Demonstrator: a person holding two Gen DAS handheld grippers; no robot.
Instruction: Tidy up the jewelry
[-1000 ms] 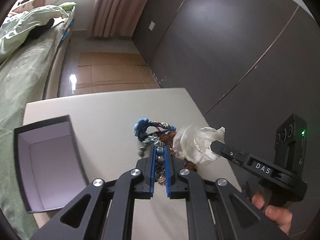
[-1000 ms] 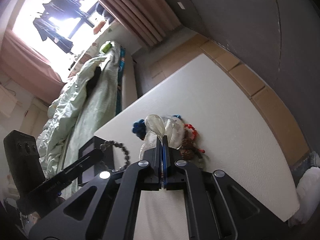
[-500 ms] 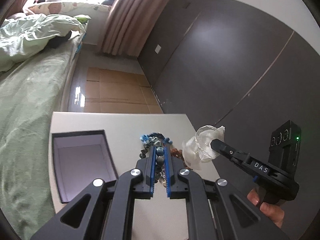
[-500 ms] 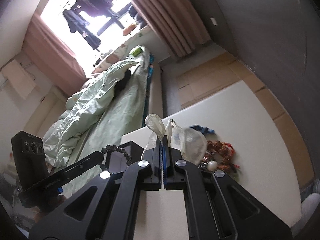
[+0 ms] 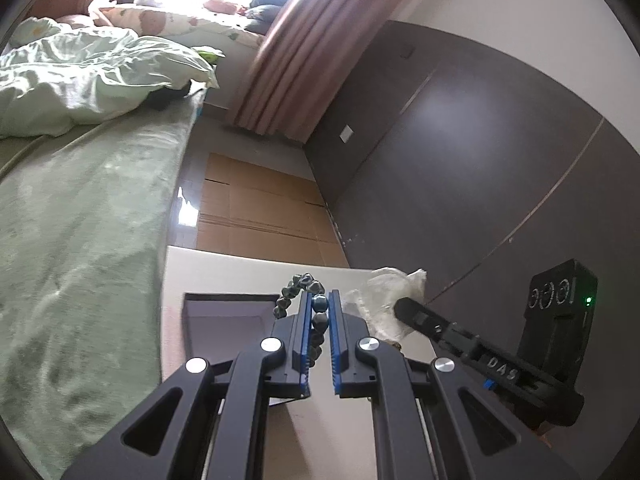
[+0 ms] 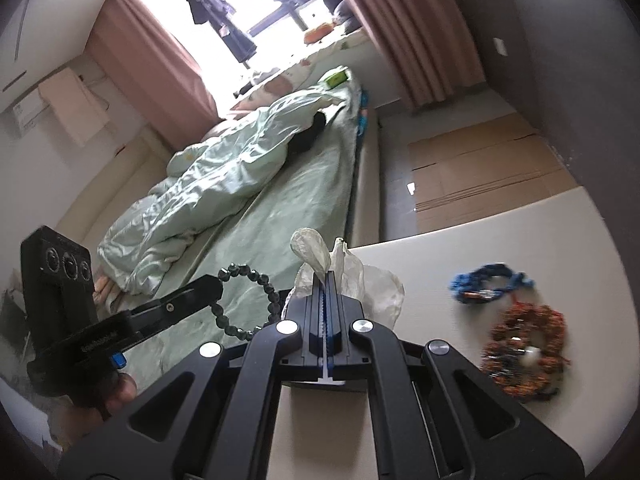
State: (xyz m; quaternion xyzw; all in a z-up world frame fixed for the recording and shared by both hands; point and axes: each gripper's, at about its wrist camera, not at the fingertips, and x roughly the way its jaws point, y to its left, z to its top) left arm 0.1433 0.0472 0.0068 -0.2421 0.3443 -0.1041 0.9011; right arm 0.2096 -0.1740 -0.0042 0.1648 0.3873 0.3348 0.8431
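Note:
My left gripper (image 5: 320,300) is shut on a dark green bead bracelet (image 5: 298,283) and holds it in the air above the open dark box (image 5: 224,324); the bracelet also shows in the right wrist view (image 6: 248,304). My right gripper (image 6: 326,276) is shut on a crumpled white plastic bag (image 6: 360,280), lifted off the white table (image 6: 500,240). The bag shows beside the left gripper in the left wrist view (image 5: 384,292). A blue braided bracelet (image 6: 490,282) and a red-brown beaded bracelet (image 6: 524,350) lie on the table at the right.
A bed with green bedding (image 5: 80,220) runs along the table's left side. Cardboard sheets (image 5: 260,208) cover the floor beyond the table. A dark wardrobe wall (image 5: 460,160) stands at the right. Pink curtains (image 5: 296,56) hang at the back.
Both grippers have risen. The left has lifted the bead bracelet out of the jewelry pile and moved it toward the box. The right has lifted the plastic bag off the pile.

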